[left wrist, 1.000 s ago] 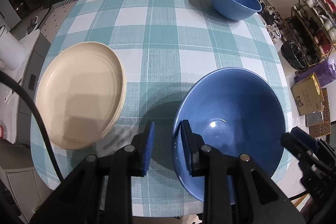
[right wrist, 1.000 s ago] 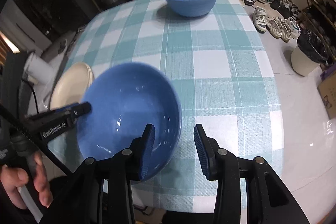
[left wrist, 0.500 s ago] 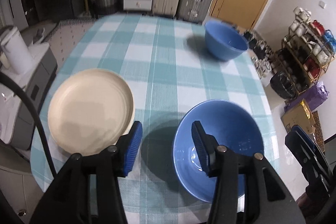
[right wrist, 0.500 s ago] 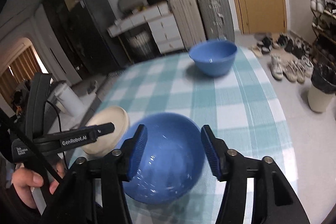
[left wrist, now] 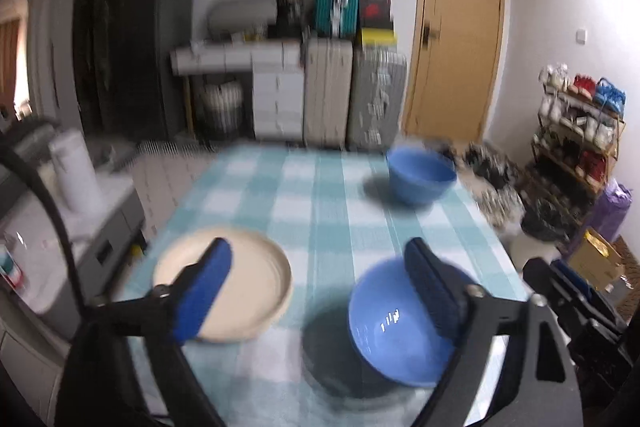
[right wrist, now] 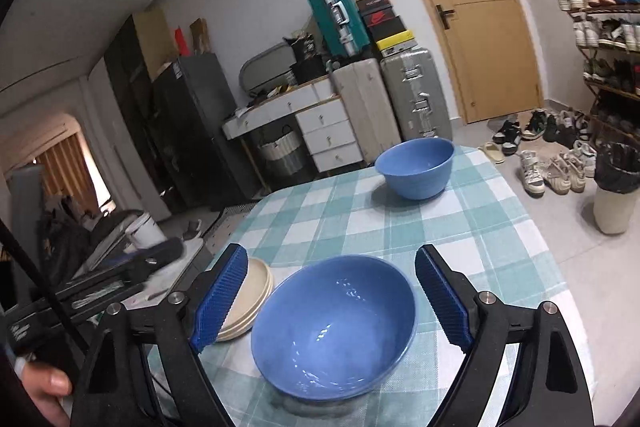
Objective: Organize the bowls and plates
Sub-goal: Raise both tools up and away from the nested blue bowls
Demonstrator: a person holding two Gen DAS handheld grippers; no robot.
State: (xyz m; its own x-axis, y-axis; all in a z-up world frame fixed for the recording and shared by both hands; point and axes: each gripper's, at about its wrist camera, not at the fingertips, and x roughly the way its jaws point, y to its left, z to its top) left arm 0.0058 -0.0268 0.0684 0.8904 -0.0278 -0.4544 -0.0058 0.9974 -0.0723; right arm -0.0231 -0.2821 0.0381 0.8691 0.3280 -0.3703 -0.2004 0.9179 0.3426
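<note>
A blue bowl [right wrist: 334, 323] stands on the checked tablecloth [right wrist: 436, 227] at the near edge; it also shows in the left wrist view [left wrist: 394, 323]. A stack of cream plates [left wrist: 240, 291] lies to its left, also seen in the right wrist view [right wrist: 250, 301]. A second blue bowl [right wrist: 416, 167] stands at the far right of the table, also in the left wrist view [left wrist: 420, 175]. My left gripper [left wrist: 320, 291] is open and empty, raised above plates and bowl. My right gripper [right wrist: 330, 301] is open and empty, above the near bowl.
Suitcases [right wrist: 414, 99] and a white drawer unit [right wrist: 320, 131] stand behind the table. Shoes [right wrist: 548, 163] and a bin [right wrist: 616, 187] are on the floor at right. A low cabinet with a white container [left wrist: 74, 171] is at left.
Both grippers opened wide and drew back and up from the near blue bowl, which now rests on the table. Both views tilted up toward the room.
</note>
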